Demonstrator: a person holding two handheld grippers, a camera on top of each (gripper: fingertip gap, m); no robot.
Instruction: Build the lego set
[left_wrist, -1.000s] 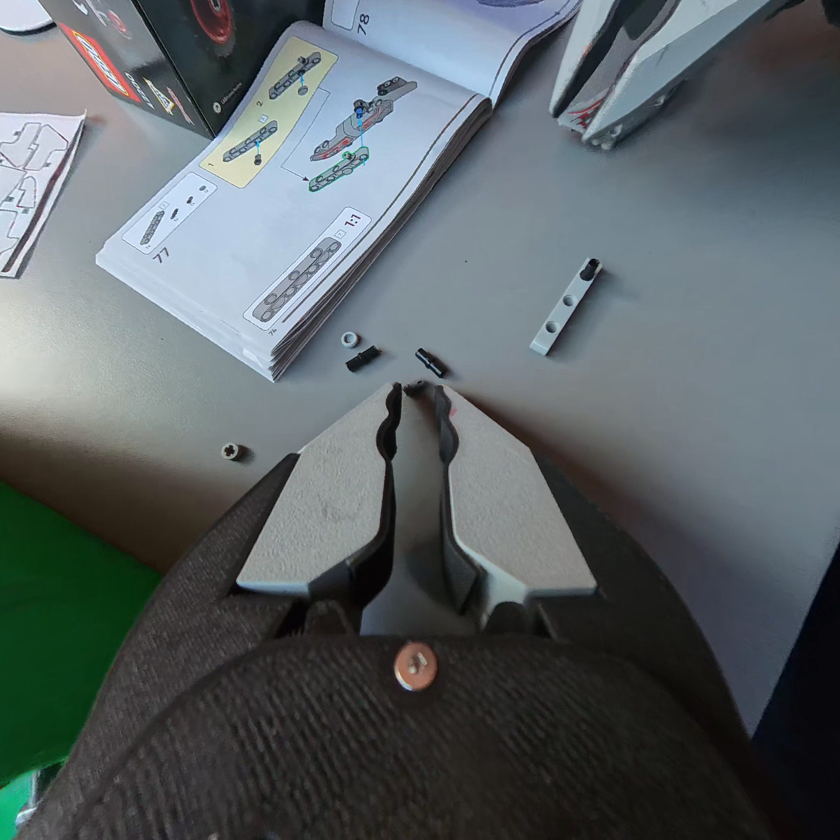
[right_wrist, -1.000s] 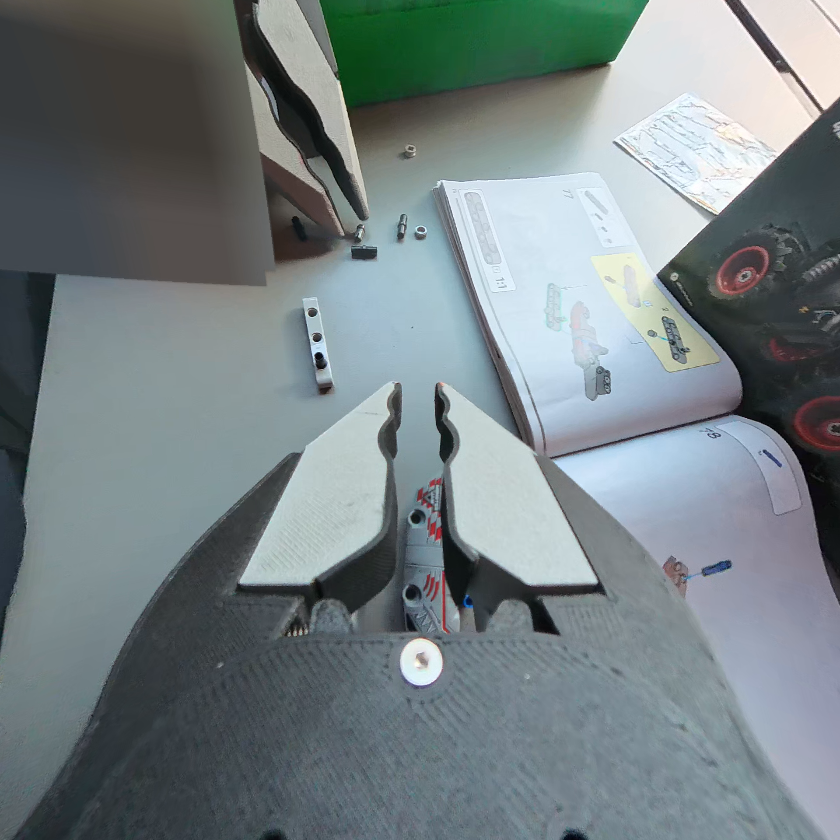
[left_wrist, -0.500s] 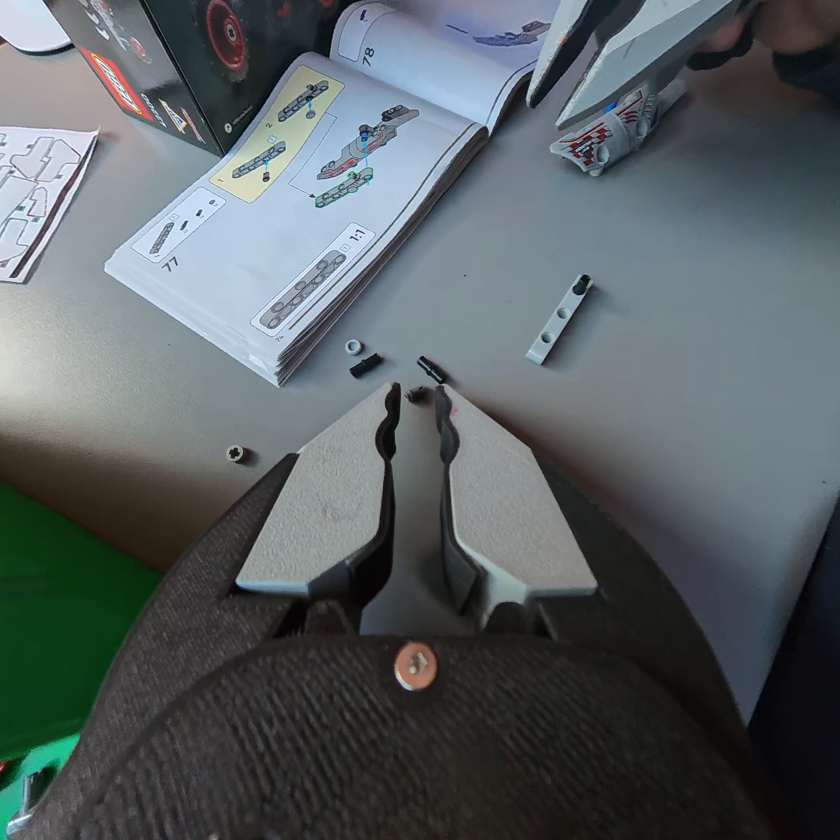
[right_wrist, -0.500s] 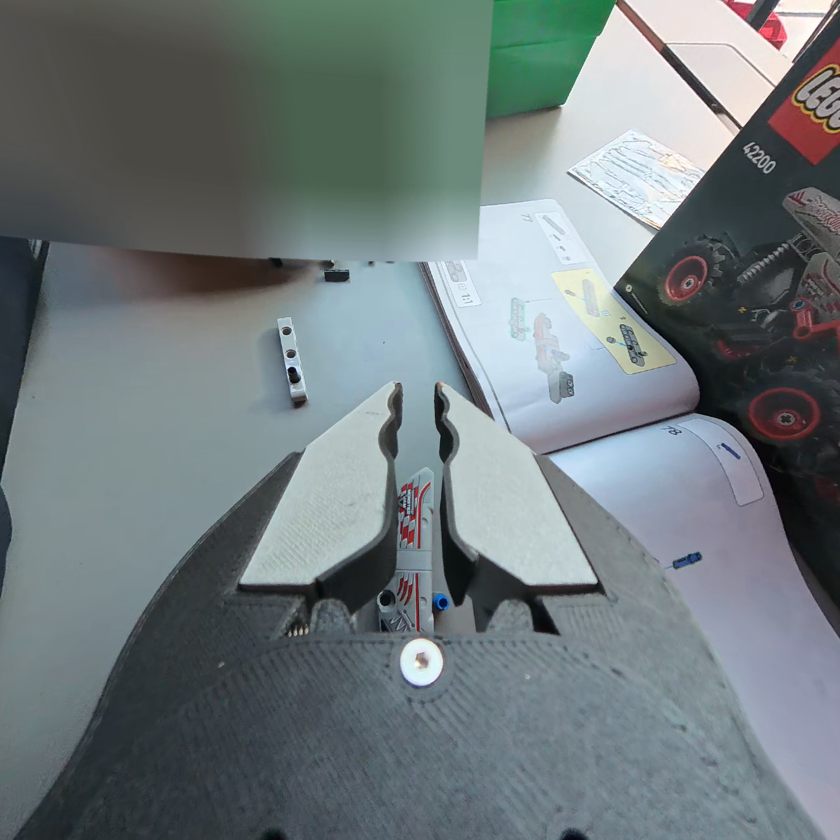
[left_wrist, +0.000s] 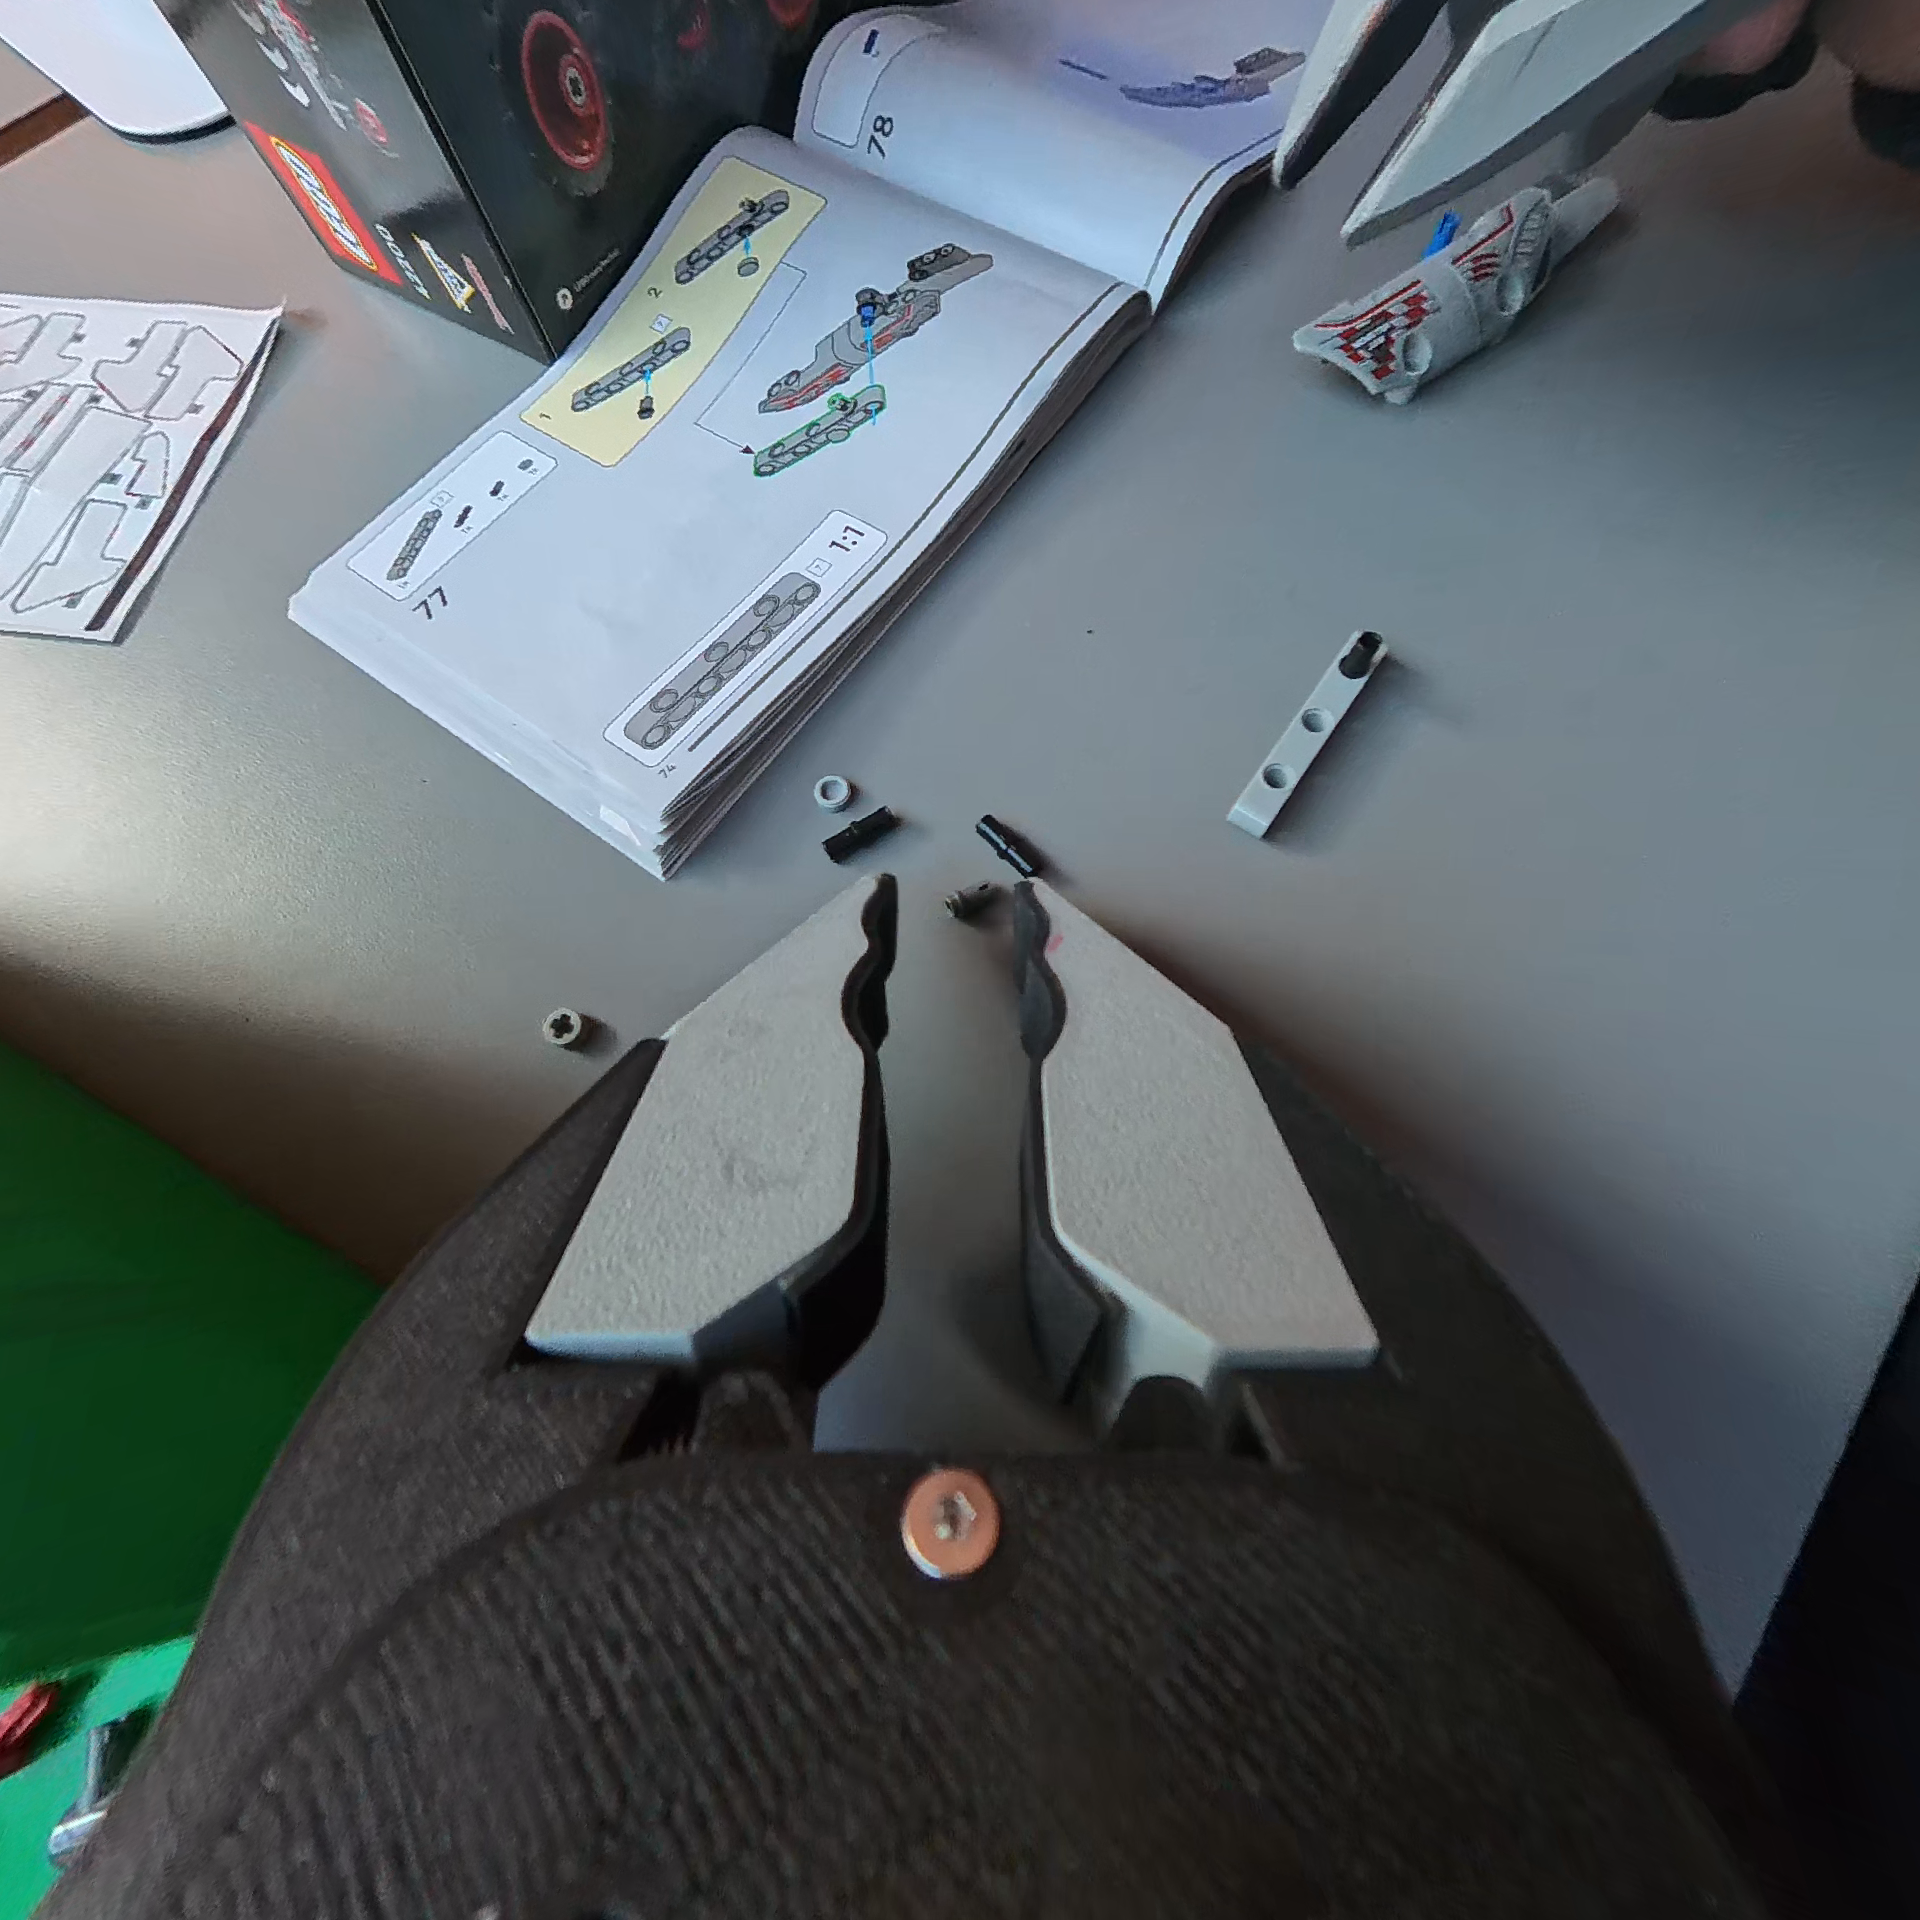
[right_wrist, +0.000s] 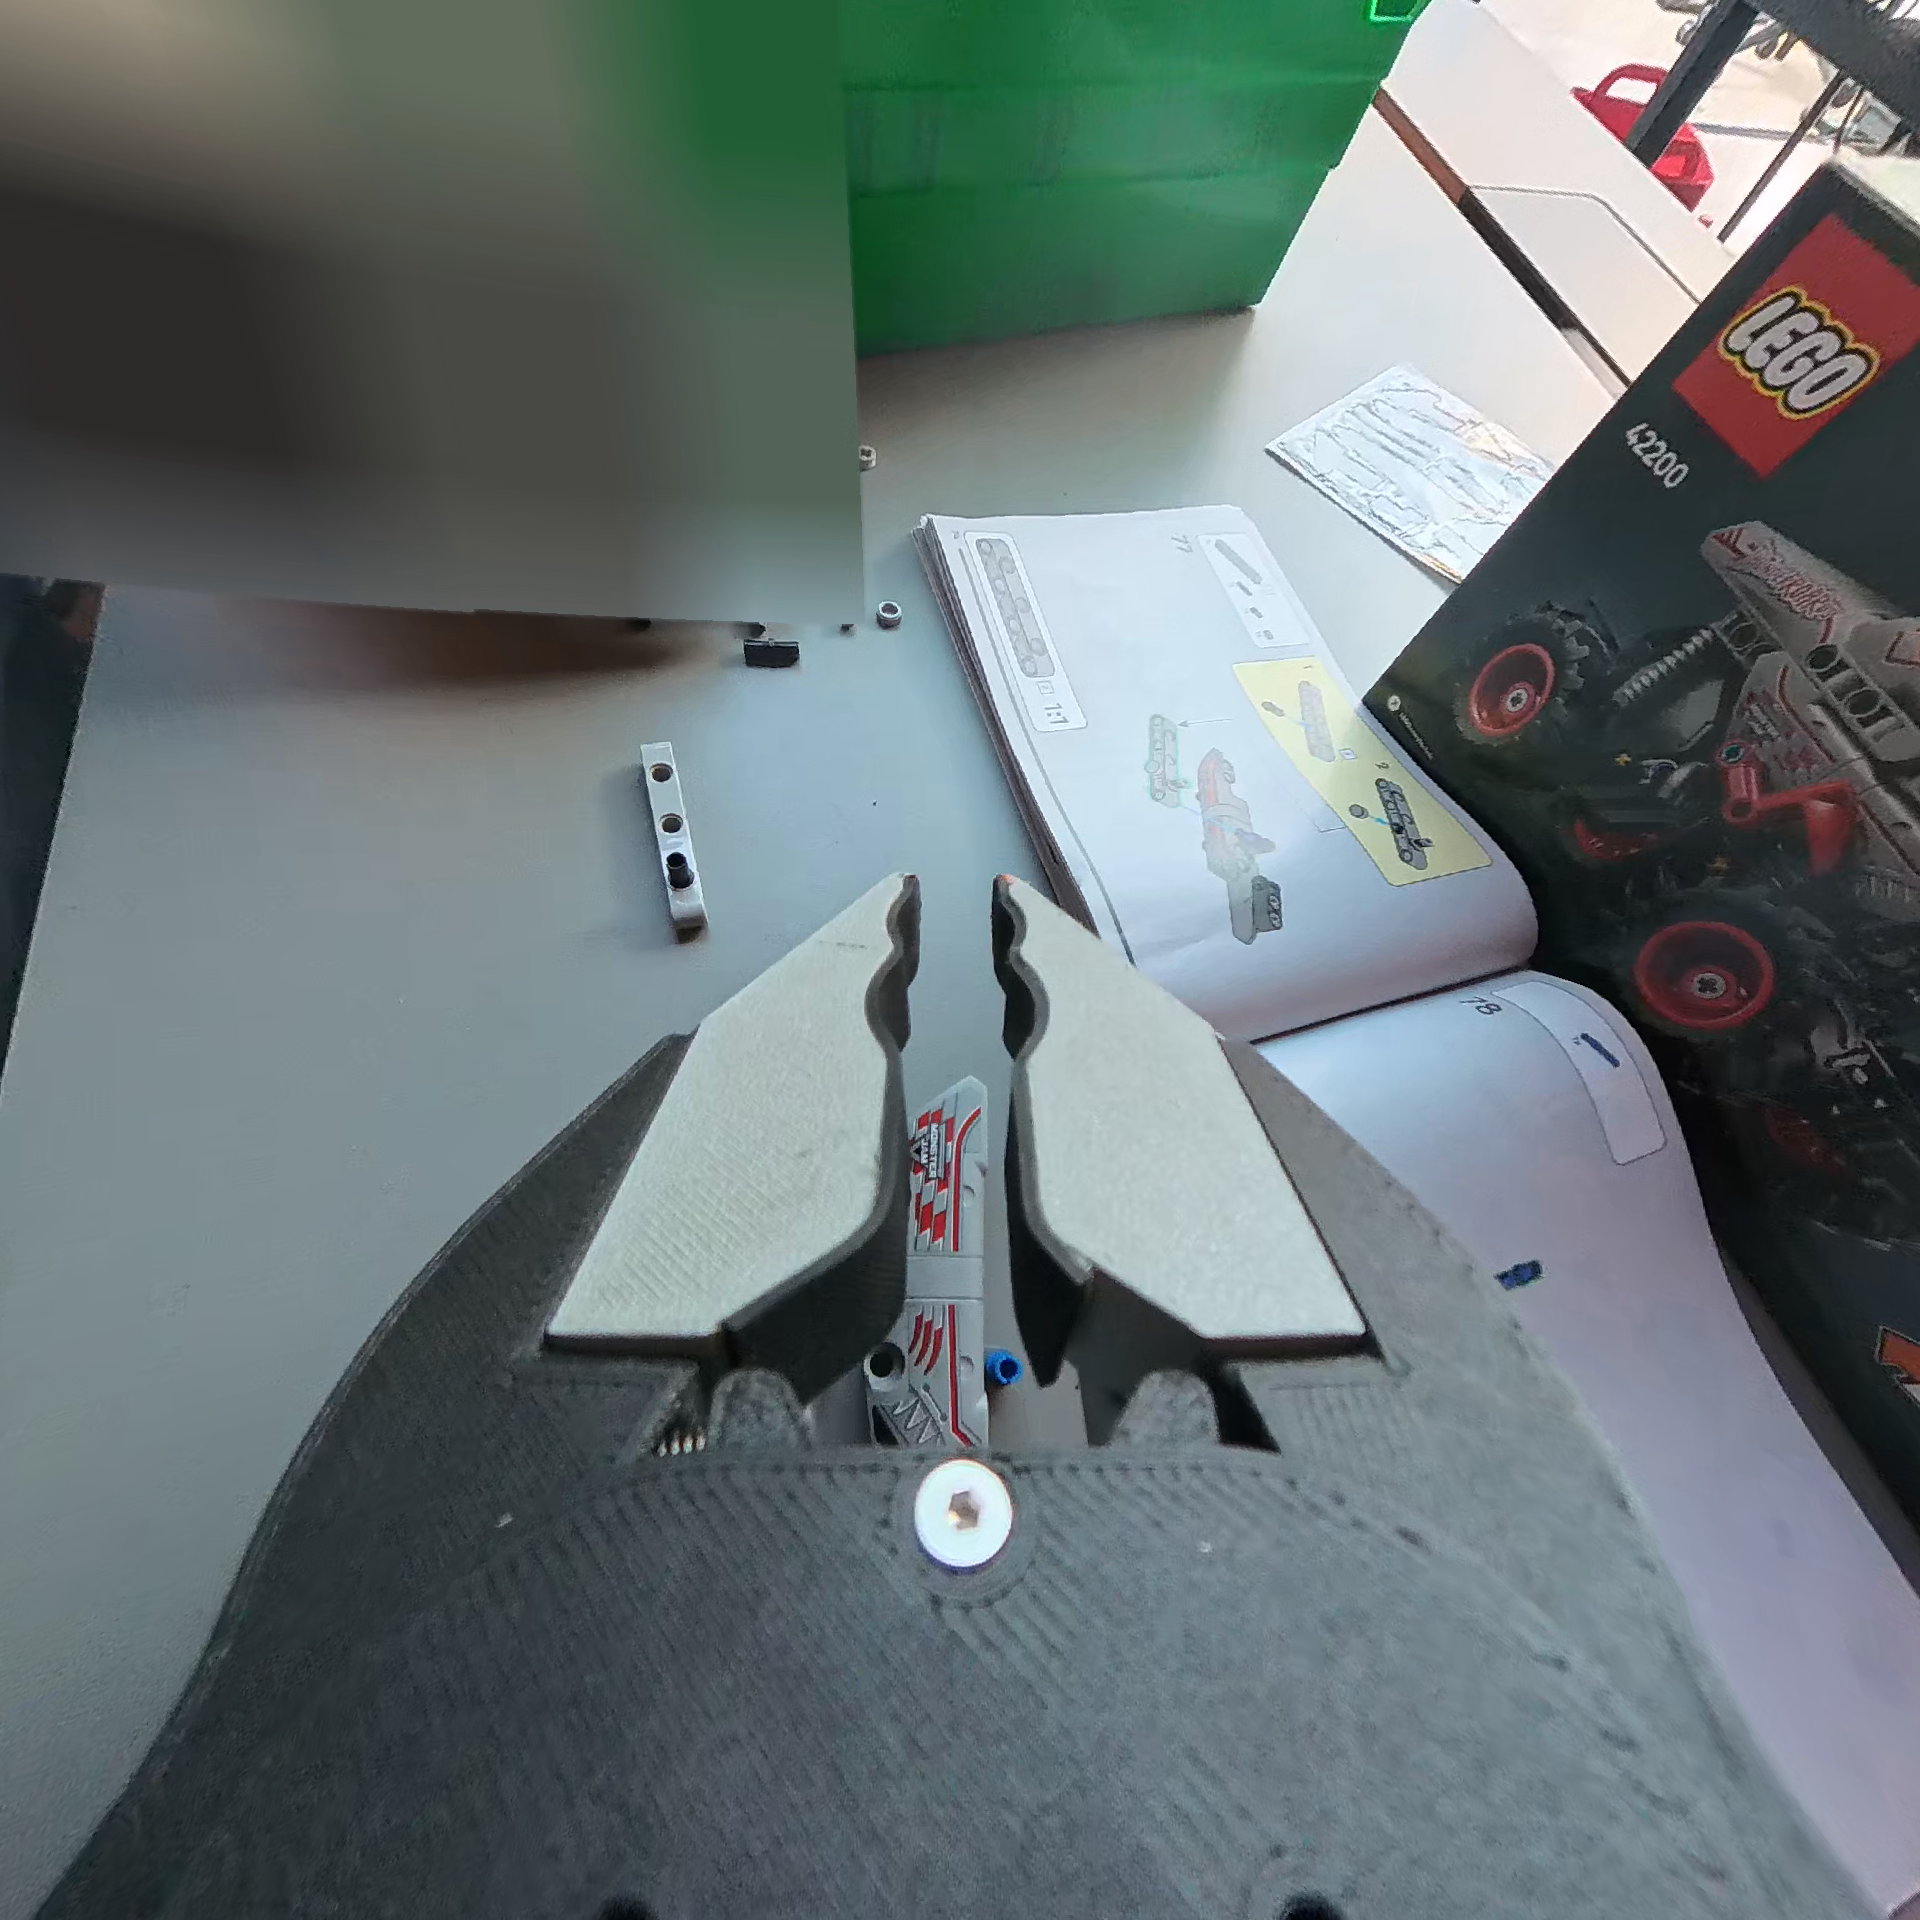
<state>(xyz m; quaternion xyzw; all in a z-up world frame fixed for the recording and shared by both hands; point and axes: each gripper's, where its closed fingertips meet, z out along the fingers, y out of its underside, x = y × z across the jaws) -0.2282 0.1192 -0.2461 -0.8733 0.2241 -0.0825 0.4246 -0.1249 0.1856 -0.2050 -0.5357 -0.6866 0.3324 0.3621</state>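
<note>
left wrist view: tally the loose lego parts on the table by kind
black pins: 2
grey bushes: 2
grey beam with a pin in it: 1
stickered grey panel assembly: 1
small dark piece, kind unclear: 1
total: 7

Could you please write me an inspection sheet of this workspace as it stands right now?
Surface: grey table, matte.
Job's things: light grey beam with a black pin in one end hole; two loose black pins; small grey bushes; printed grey panel assembly lying on the table; open instruction booklet.
Clutter: set box; sticker sheet.
Grippers: left gripper open, empty, tips near a small pin; right gripper open above the panel.
Cables: nothing seen.
Surroundings: green bin.
</note>
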